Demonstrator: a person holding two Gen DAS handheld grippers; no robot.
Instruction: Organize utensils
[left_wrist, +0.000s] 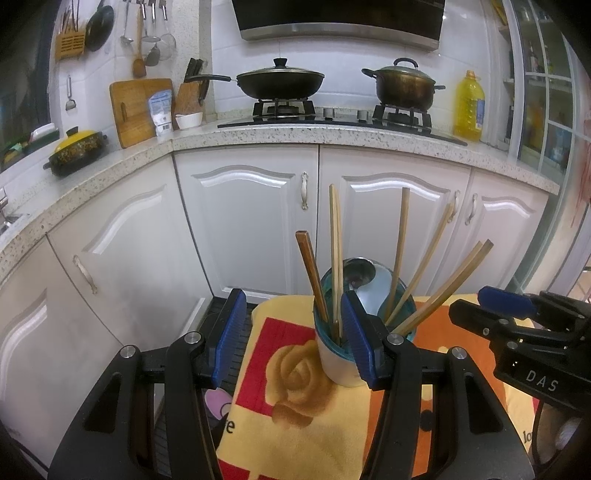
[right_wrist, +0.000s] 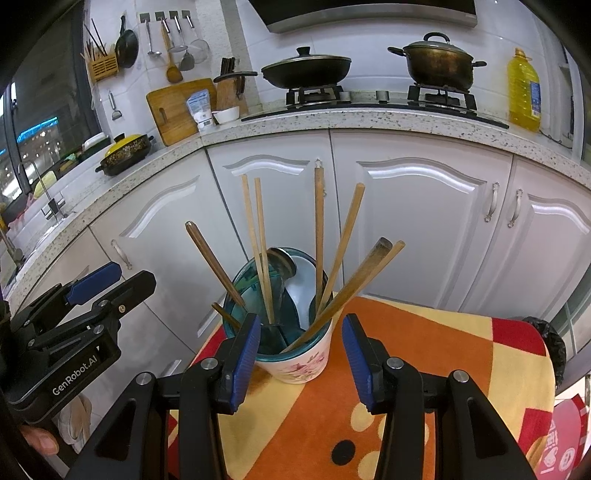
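While both of my claws hang over the towel-covered table (right_wrist: 424, 350), the utensil cup (right_wrist: 306, 358) stands near the table's far edge, toward its far left corner as my right wrist camera sees it. My right claw (right_wrist: 301, 356) is spread, its two blue pads standing apart on either side of the cup's lower wall; the left pad sits just beside the teal rim, the right pad is clear of the cup, and neither presses on it. The cup sits slightly left of the middle of that gap.

My left claw (left_wrist: 293, 338) is also spread. In its own camera the cup (left_wrist: 338, 362) lies toward the right pad, which overlaps the cup's rim in the view; I cannot tell whether that pad touches it. The left pad is well apart from the cup, out over the table's left edge.

Standing in the cup are several wooden chopsticks (right_wrist: 258, 243), fanned outward, some leaning left and some right, along with a darker wooden stick (right_wrist: 214, 264) tilted to the left. A metal spoon (right_wrist: 282, 260) and a white spoon (right_wrist: 304, 280) rest with their bowls up against the cup's far rim. From the left camera, my right claw (left_wrist: 480, 306) shows at the right, close to the rightmost chopsticks (left_wrist: 447, 284) but not touching them.
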